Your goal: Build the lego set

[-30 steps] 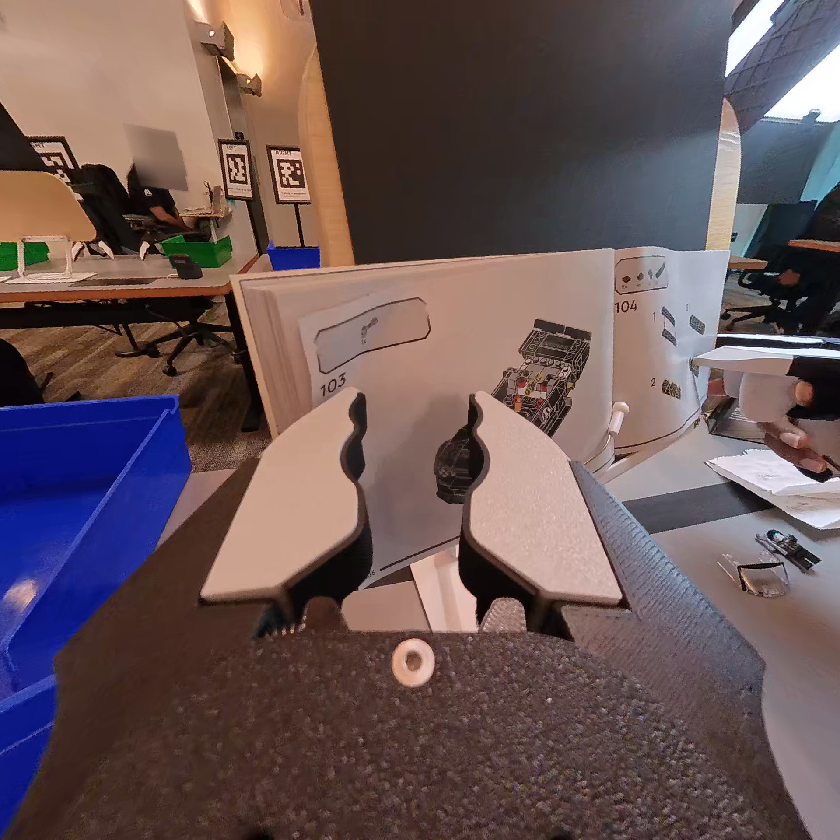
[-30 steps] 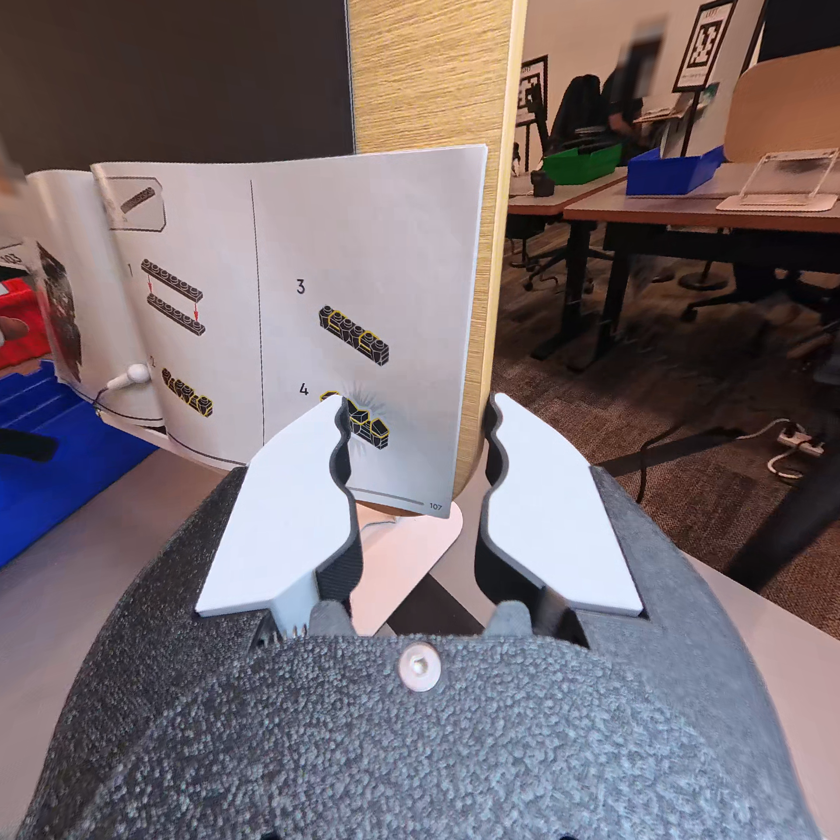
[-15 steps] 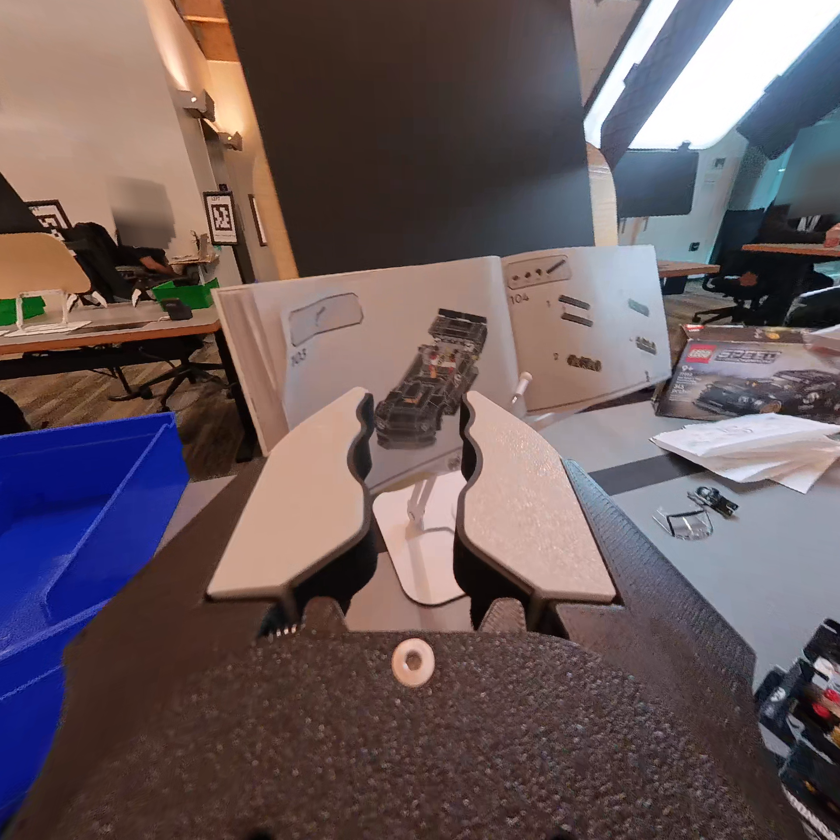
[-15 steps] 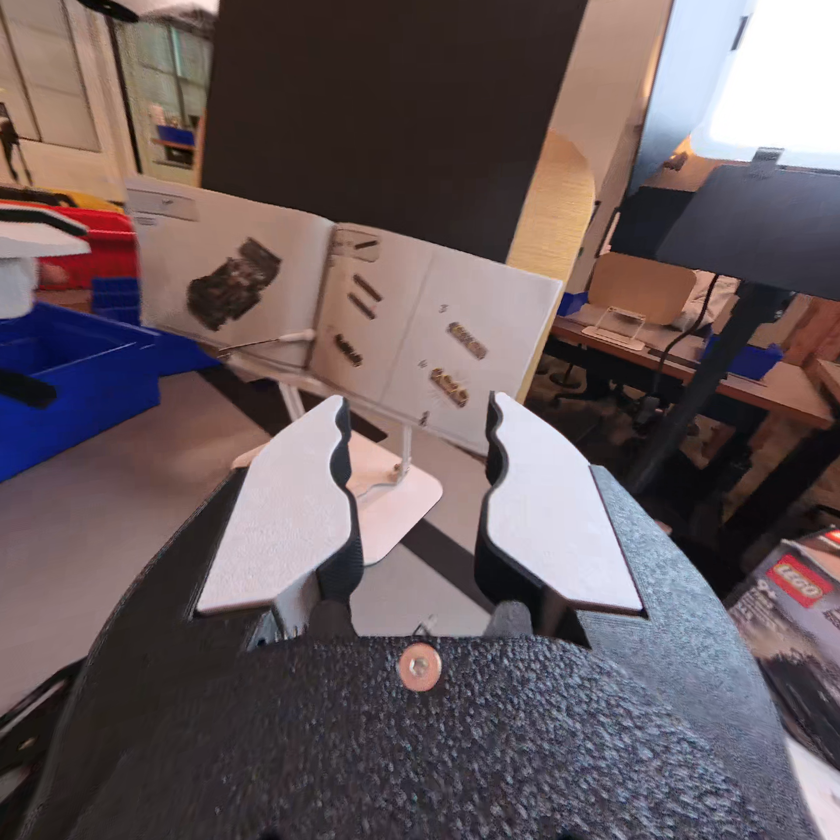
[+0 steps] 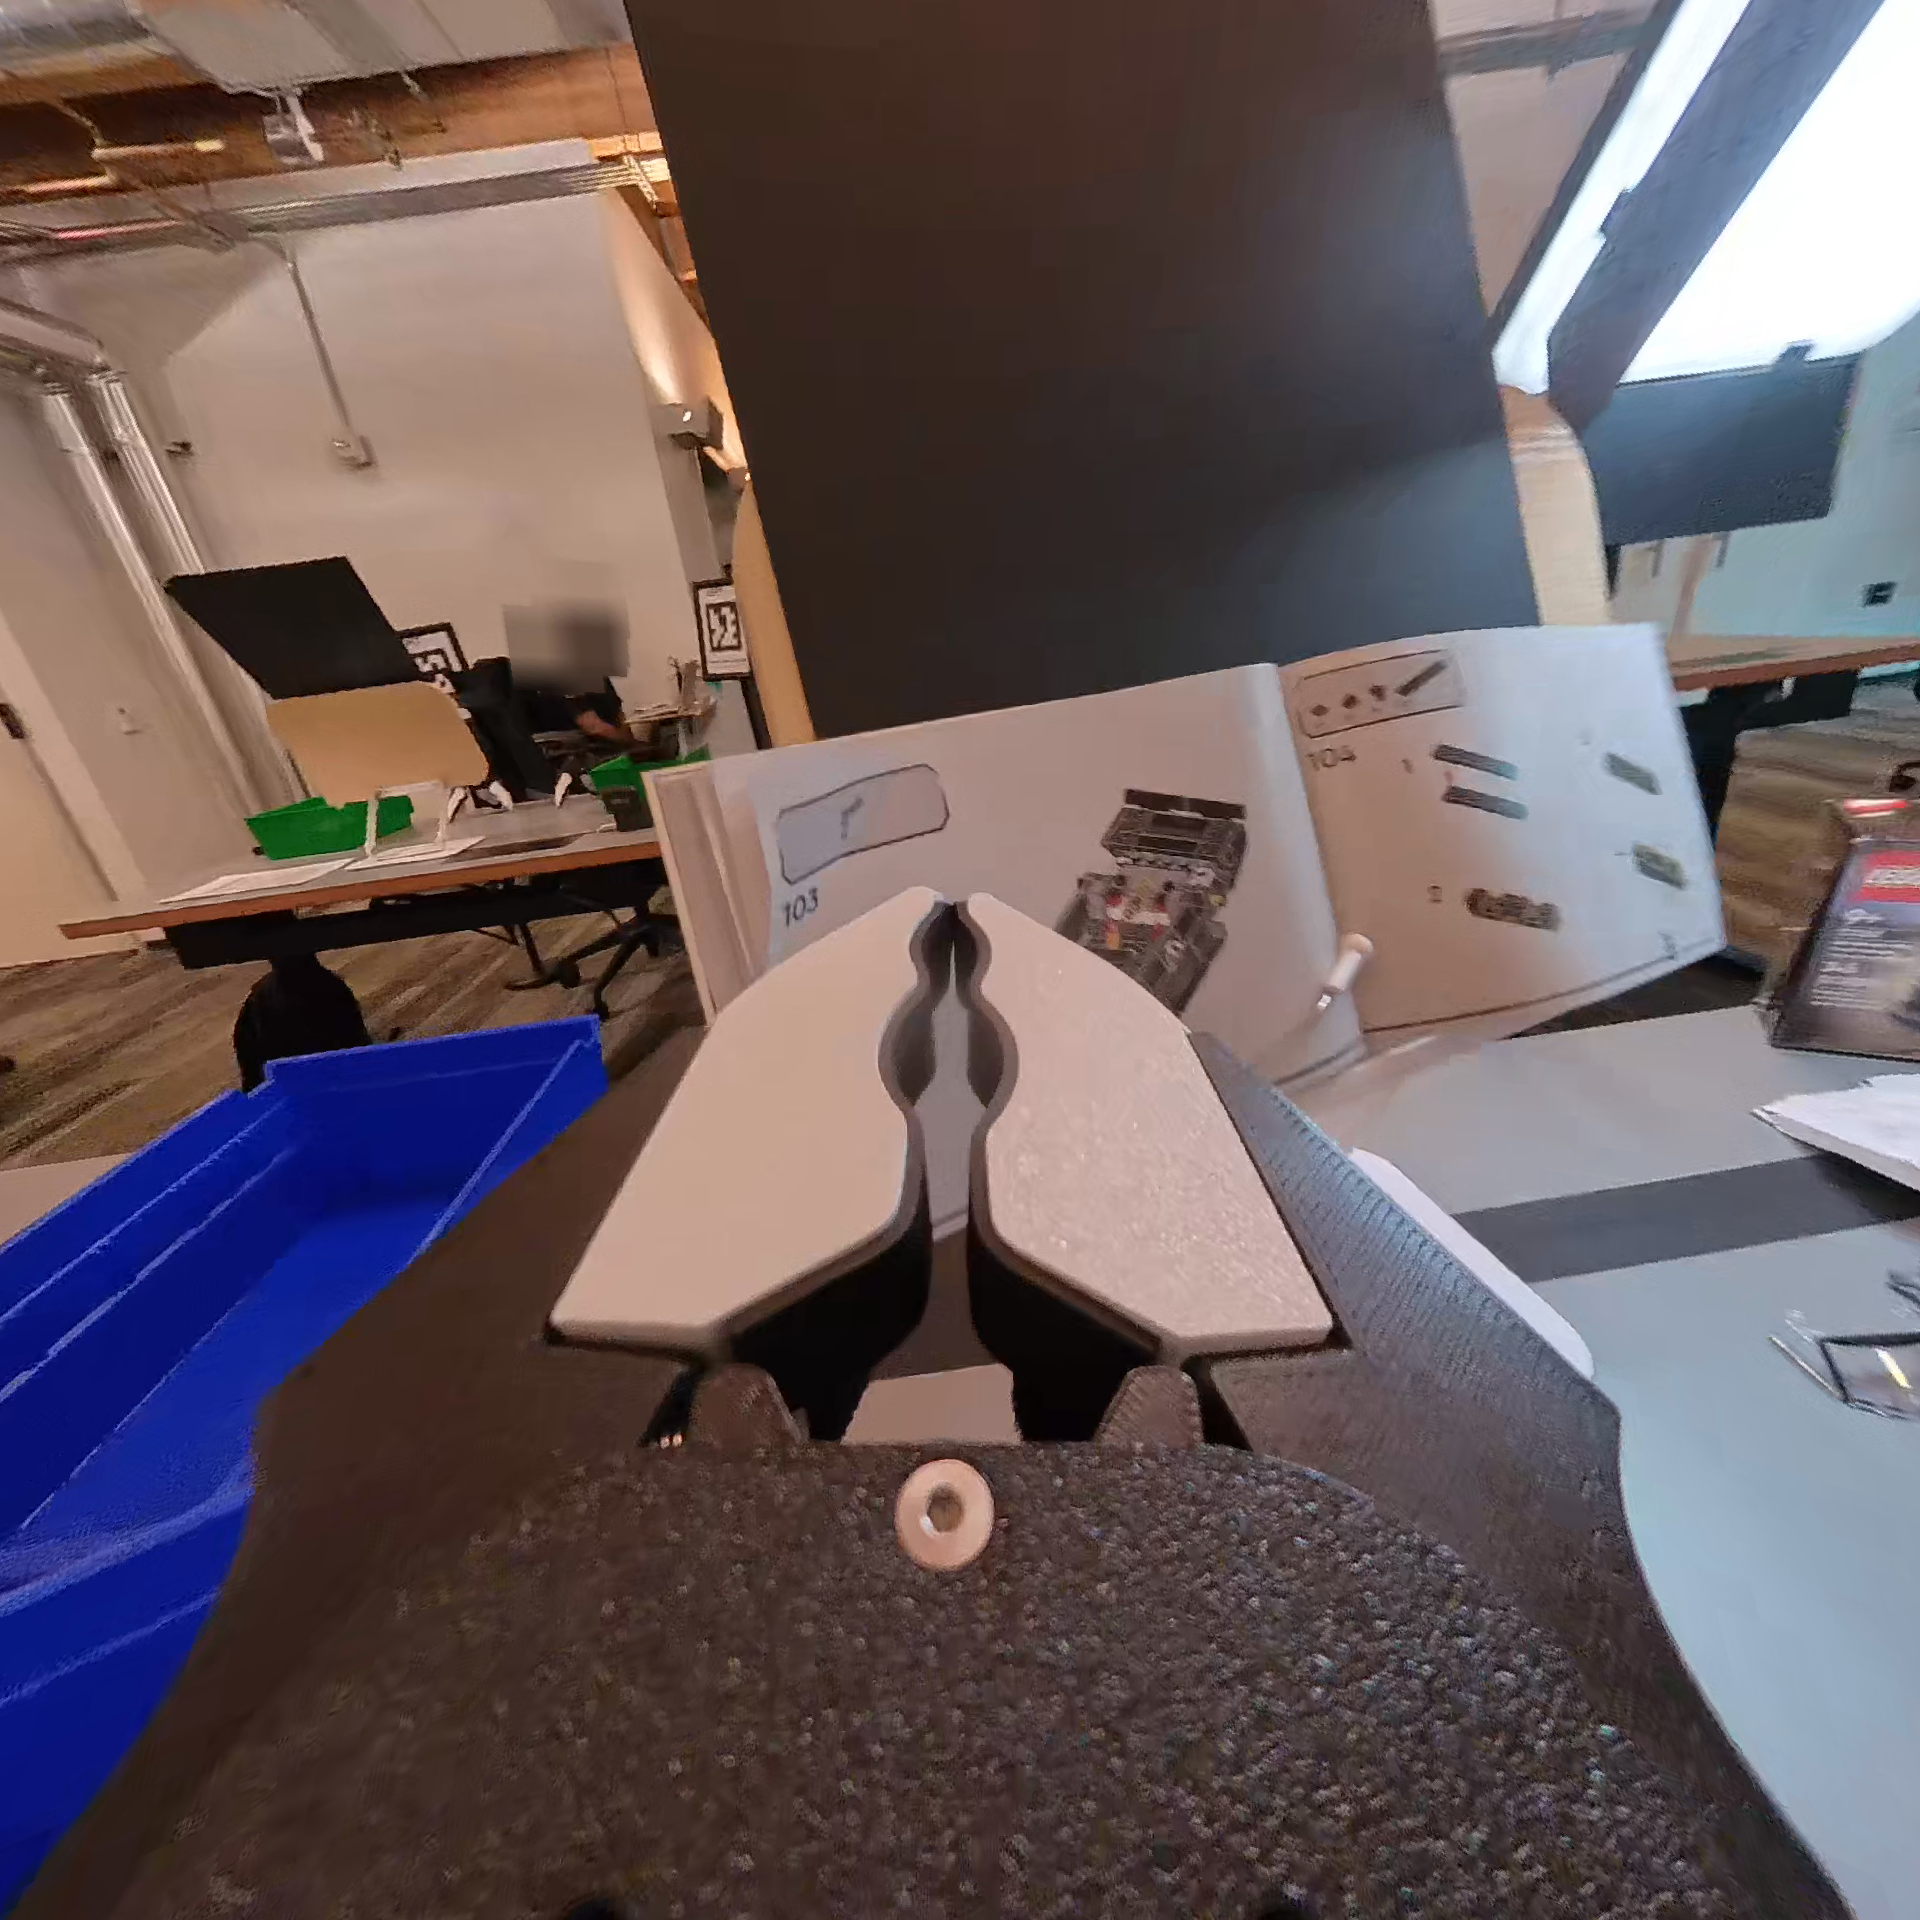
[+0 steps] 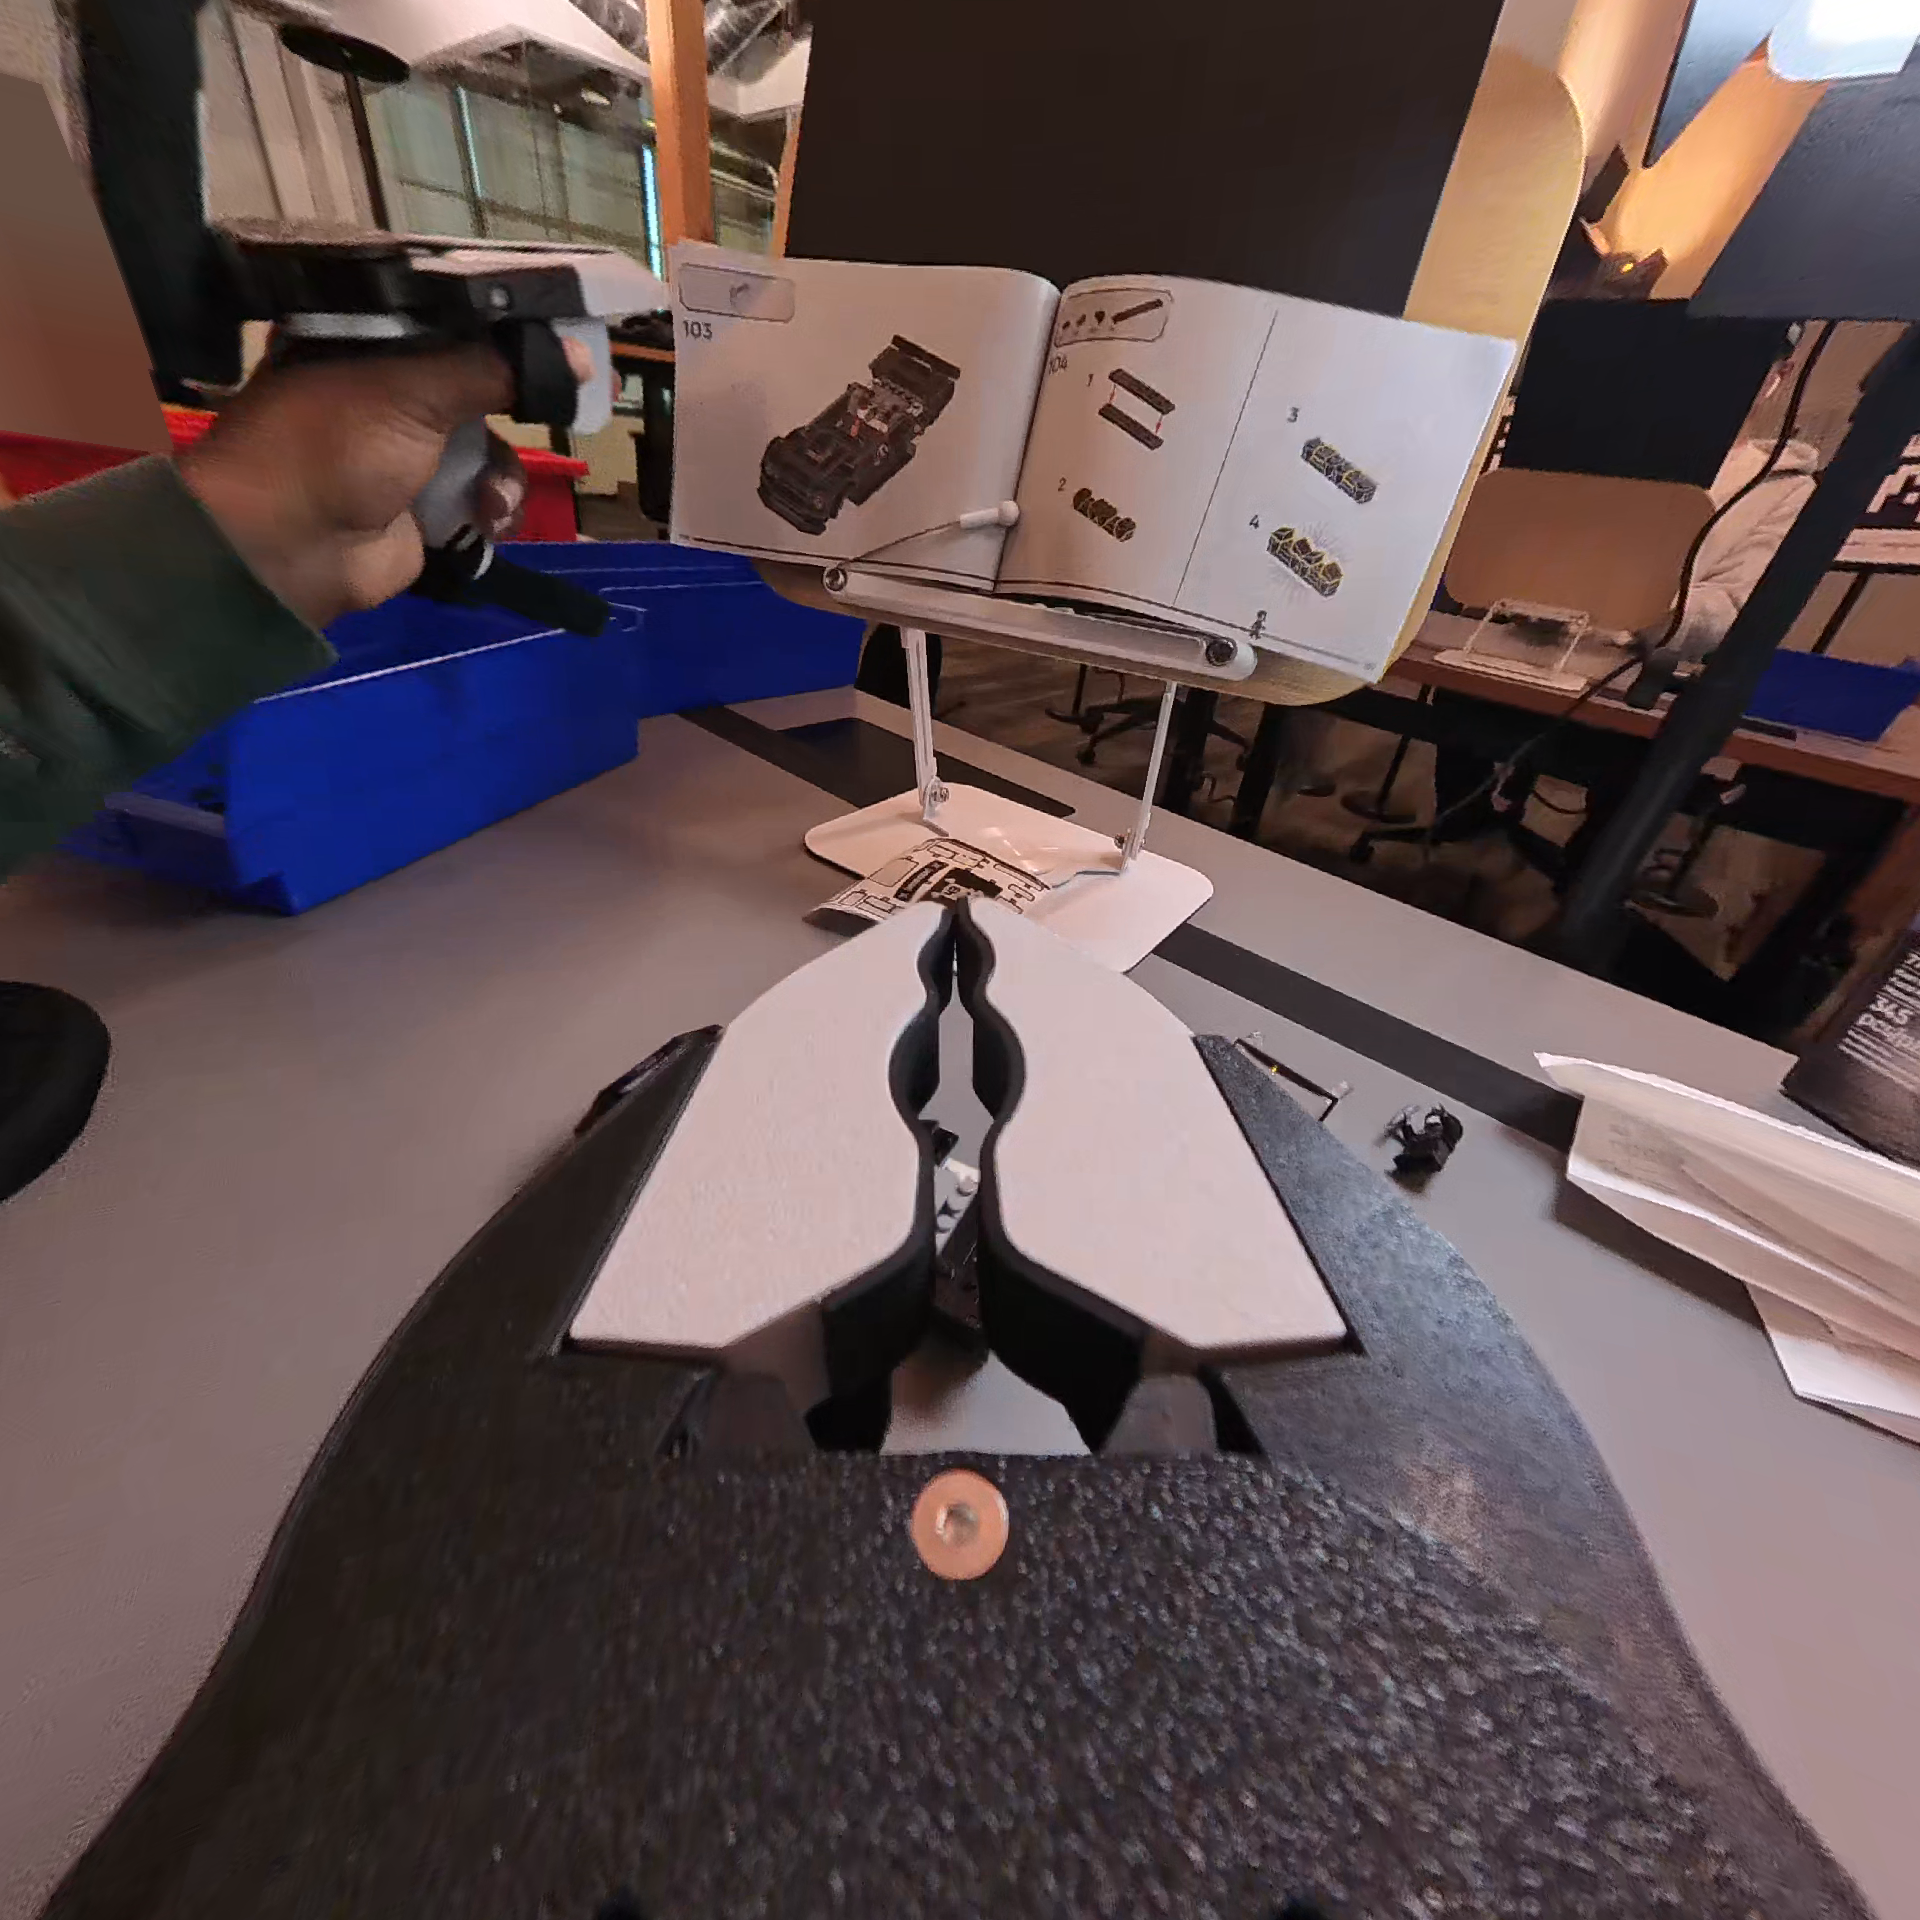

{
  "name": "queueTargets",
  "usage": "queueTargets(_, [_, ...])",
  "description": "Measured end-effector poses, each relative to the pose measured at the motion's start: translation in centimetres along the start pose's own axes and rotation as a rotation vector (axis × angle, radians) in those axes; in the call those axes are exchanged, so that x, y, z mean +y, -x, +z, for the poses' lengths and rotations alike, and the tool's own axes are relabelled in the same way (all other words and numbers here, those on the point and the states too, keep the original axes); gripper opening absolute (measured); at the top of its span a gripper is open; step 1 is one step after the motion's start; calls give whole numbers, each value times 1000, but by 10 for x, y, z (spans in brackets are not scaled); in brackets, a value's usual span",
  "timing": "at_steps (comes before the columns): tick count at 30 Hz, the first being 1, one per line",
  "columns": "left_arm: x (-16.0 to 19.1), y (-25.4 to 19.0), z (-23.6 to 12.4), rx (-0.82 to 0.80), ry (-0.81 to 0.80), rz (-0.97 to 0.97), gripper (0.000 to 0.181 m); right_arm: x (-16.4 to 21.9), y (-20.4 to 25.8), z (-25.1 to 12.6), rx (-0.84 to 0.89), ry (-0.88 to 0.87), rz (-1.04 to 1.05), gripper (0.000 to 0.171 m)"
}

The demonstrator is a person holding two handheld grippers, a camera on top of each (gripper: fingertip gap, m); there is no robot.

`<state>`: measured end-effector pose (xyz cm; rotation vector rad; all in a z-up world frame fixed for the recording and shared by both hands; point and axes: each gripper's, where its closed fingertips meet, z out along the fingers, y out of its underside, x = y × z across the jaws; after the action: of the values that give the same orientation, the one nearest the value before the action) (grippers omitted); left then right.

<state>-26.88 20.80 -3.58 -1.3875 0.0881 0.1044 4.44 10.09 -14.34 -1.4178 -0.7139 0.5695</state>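
Item: loose Lego pieces and partly built model.
- Small dark Lego piece (image 6: pixel 1425 1135): lies on the grey table (image 6: pixel 416 1039), ahead and to the right of the right gripper (image 6: pixel 957 912). Judged light, rigid and smooth. It is likely to skid under a sideways touch, so it is best pinched across its two flat sides with the fingertips only.
- Clear plastic part (image 5: pixel 1870 1374): on the table well to the right of the left gripper (image 5: pixel 952 937). Judged thin, slippery and easily scratched; take it by its edges.
- Studded pieces (image 6: pixel 954 1195): glimpsed through the gap below the right gripper's fingers, directly under the tool. How much of the model this is cannot be told.
- Instruction booklet (image 6: pixel 1039 416): open on a white stand (image 6: pixel 1039 873), straight ahead of both grippers. A printed sheet (image 6: pixel 925 881) lies on the stand's base, just beyond the right fingertips.
- Blue bin (image 5: pixel 208 1247): to the left of the left gripper.
- Loose papers (image 6: pixel 1714 1195) and dark set box (image 6: pixel 1870 1060): far right of the right gripper.

Tool state:
- Left gripper: fingers closed tip to tip, nothing between them. It is held level above the table, aimed at the booklet. In the right wrist view a hand (image 6: pixel 343 468) with a green sleeve grips its handle, up and to the left.
- Right gripper: fingers closed together at the tips, gripping nothing that can be seen. It is pitched down toward the table.
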Motion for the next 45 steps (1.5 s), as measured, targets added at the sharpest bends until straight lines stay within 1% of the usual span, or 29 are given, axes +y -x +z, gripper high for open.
queueTargets(3, [-2, 9, 24, -37, 21, -5, 0, 5, -1, 1, -10, 4, 4, 0])
queueTargets(6, [-3, 23, 39, -87, 42, -11, 0, 15, 0, -1, -22, 29, 21, 0])
queueTargets(9, [3, 30, 48, -94, 75, -20, 0, 16, -1, -4, -15, 33, 0, 0])
queueTargets(11, [3, 30, 45, -86, 76, -36, 0, 14, -3, -6, -15, 25, 6, 0])
queueTargets(13, [-6, 25, 32, -53, 51, -46, 0, 12, -4, -7, -12, 12, 18, 0])
queueTargets(16, [-22, 16, -3, 45, 54, -26, 0, 12, -8, -9, 9, 6, 35, 0])
queueTargets(18, [-35, 29, -36, 83, 68, 9, 0, 11, -12, -10, 23, 5, 50, 0])
queueTargets(19, [-34, 40, -52, 108, 126, 53, 0, 11, -14, -11, 32, 0, 51, 0])
queueTargets(22, [-10, 95, -91, 125, 338, 167, 1, 9, -22, -13, 64, -11, 37, 0])
queueTargets(24, [31, 126, -115, 203, 591, 200, 1, 9, -28, -14, 79, -20, 43, 2])
queueTargets(26, [68, 151, -132, 233, 760, 233, 0, 9, -32, -14, 88, -28, 52, 5])
queueTargets(27, [88, 155, -142, 275, 850, 242, 1, 8, -33, -13, 93, -33, 45, 6])
queueTargets(29, [119, 153, -161, 400, 986, 276, 1, 6, -37, -15, 120, -36, 0, 9])
queueTargets(31, [142, 147, -174, 505, 1072, 316, 10, 6, -41, -17, 154, -25, -61, 9])
queueTargets(34, [166, 135, -185, 653, 1171, 369, 21, 9, -49, -18, 208, 7, -105, 9])
queueTargets(37, [181, 118, -200, 812, 1250, 460, 21, 14, -54, -17, 242, 25, -104, 9])
queueTargets(39, [193, 110, -220, 927, 1360, 513, 19, 18, -56, -16, 258, 35, -104, 9])
queueTargets(42, [211, 111, -254, 1094, 1514, 650, 16, 22, -57, -15, 268, 50, -107, 9])
queueTargets(43, [215, 112, -264, 1137, 1555, 667, 15, 24, -58, -15, 270, 55, -107, 9])
queueTargets(45, [223, 116, -270, 1153, 1597, 718, 15, 27, -60, -15, 271, 62, -100, 9])
